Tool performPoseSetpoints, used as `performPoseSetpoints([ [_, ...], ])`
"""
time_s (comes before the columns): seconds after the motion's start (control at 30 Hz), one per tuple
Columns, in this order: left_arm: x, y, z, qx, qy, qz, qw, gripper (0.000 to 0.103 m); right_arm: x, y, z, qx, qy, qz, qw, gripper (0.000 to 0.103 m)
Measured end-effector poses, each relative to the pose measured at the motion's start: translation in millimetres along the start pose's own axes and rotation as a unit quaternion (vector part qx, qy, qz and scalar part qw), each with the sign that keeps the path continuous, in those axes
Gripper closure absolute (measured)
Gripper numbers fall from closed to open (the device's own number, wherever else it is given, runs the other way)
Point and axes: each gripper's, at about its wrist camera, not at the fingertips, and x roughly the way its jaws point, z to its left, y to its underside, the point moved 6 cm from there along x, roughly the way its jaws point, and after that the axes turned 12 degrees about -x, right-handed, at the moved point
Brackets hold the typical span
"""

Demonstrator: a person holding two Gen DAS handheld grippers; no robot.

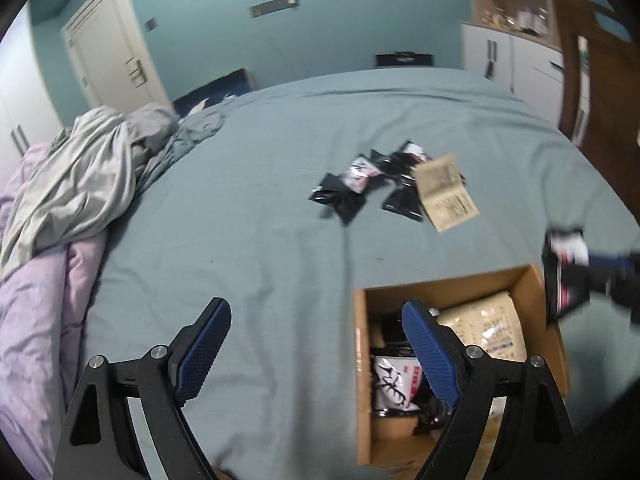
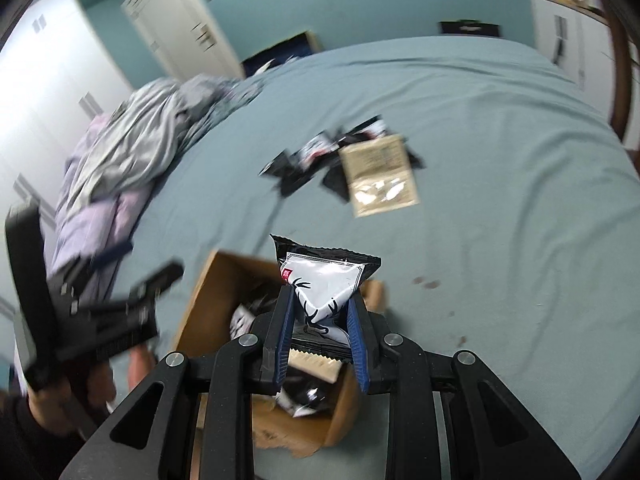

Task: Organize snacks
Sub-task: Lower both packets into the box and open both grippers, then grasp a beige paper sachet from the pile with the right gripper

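One black-and-white snack packet (image 2: 326,280) pinched upright between the narrow blue pads of the right gripper (image 2: 320,322), hanging just above the open cardboard box (image 2: 208,292); same packet seen blurred at the right edge of the left wrist view (image 1: 566,276). Inside the box, at least three packets: one black-and-white (image 1: 394,384), one tan bag (image 1: 490,328), one dark wrapper near the box's near wall, others too hidden to count. Box sitting on the blue-grey bed sheet (image 1: 280,240) toward the near edge of the bed. Further up the sheet, around the middle of the bed, a loose cluster: one tan flat pouch (image 1: 444,190) lying over four or so black packets (image 1: 340,200), exact count unclear through blur. Left gripper (image 1: 316,344) spread wide, nothing between its fingers (image 1: 204,348), one finger over bare sheet, the other over the box's opening; in the right wrist view a blurred black frame with a hand (image 2: 52,408) gripping it. One crumpled grey blanket (image 1: 80,172) and one lilac duvet (image 1: 36,312) heaped along the left edge of the bed. Beyond the far edge, teal wall, one white door (image 1: 116,40), white cabinets (image 1: 516,56) at the far right corner
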Motion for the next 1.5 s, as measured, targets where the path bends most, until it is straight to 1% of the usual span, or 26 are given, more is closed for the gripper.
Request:
performPoseSetpoints([
  [0.1,4.6,1.7,4.4,-0.015,0.007,0.012,0.9998,0.014,4.2,-0.2,3.4,-0.006,-0.011,0.012,1.0,0.079],
  [0.27,8.8,5.2,4.9,-0.011,-0.002,0.017,0.9998,0.014,10.5,-1.0,8.6,-0.006,-0.041,0.026,0.999,0.078],
  [0.37,8.5,7.0,4.0,-0.009,-0.003,0.019,0.9998,0.014,15.8,-1.5,3.6,0.018,-0.06,0.037,0.997,0.078],
  [0.43,8.6,7.9,2.8,-0.005,-0.004,0.02,0.9998,0.014,14.7,-3.2,-1.5,0.043,-0.067,0.026,0.996,0.077],
  [0.47,8.5,8.3,2.2,-0.003,-0.004,0.02,0.9998,0.014,11.2,-4.9,-8.9,0.063,-0.066,0.014,0.996,0.074],
  [0.5,8.4,8.9,1.2,0.0,-0.005,0.02,0.9998,0.014,8.4,-5.1,-13.4,0.076,-0.062,0.006,0.995,0.061],
  [0.53,7.8,9.0,0.0,0.002,-0.005,0.019,0.9998,0.014,3.9,-5.0,-20.5,0.092,-0.054,-0.005,0.994,0.044],
  [0.6,6.6,9.5,-1.9,0.006,-0.007,0.017,0.9998,0.014,-5.3,-4.2,-33.9,0.123,-0.028,-0.027,0.992,0.027],
  [0.67,5.0,9.1,-2.5,0.01,-0.012,0.012,0.9998,0.014,-12.8,-3.1,-46.9,0.146,0.002,-0.039,0.989,0.027],
  [0.77,1.8,8.6,-4.6,0.015,-0.012,0.007,0.9998,0.014,-15.2,2.2,-62.0,0.17,0.051,-0.026,0.984,0.027],
  [0.83,0.9,9.3,-6.5,0.018,-0.011,0.007,0.9997,0.014,-14.0,5.4,-70.9,0.185,0.071,-0.015,0.98,0.027],
  [0.87,0.8,9.9,-7.4,0.021,-0.01,0.008,0.9997,0.014,-13.8,5.9,-72.5,0.191,0.071,-0.012,0.979,0.027],
  [0.93,0.3,11.6,-10.7,0.029,-0.008,0.011,0.9995,0.014,-11.4,6.1,-76.0,0.21,0.054,-0.006,0.976,0.027],
  [1.0,-1.6,12.6,-13.0,0.035,-0.007,0.011,0.9993,0.014,-9.0,4.5,-75.6,0.213,0.043,0.001,0.976,0.027],
  [1.07,-3.9,13.0,-15.7,0.041,-0.004,0.009,0.9991,0.014,-8.2,1.7,-74.9,0.205,0.051,0.01,0.977,0.027],
  [1.27,-6.8,15.2,-26.8,0.064,-0.001,0.006,0.998,0.014,-10.5,-7.4,-73.3,0.177,0.1,0.018,0.979,0.027],
  [1.33,-8.9,16.2,-29.1,0.079,-0.004,0.0,0.9969,0.014,-6.3,-7.7,-70.7,0.175,0.102,0.025,0.979,0.027],
  [1.4,-10.4,15.8,-29.3,0.086,-0.003,-0.003,0.9963,0.014,1.1,-9.7,-71.3,0.181,0.094,0.031,0.979,0.027],
  [1.43,-10.3,15.1,-29.2,0.086,-0.001,-0.002,0.9963,0.014,4.3,-12.5,-72.5,0.181,0.09,0.032,0.979,0.027],
  [1.5,-9.2,13.3,-28.9,0.081,0.004,0.004,0.9967,0.014,10.7,-17.0,-75.5,0.173,0.095,0.037,0.98,0.027],
])
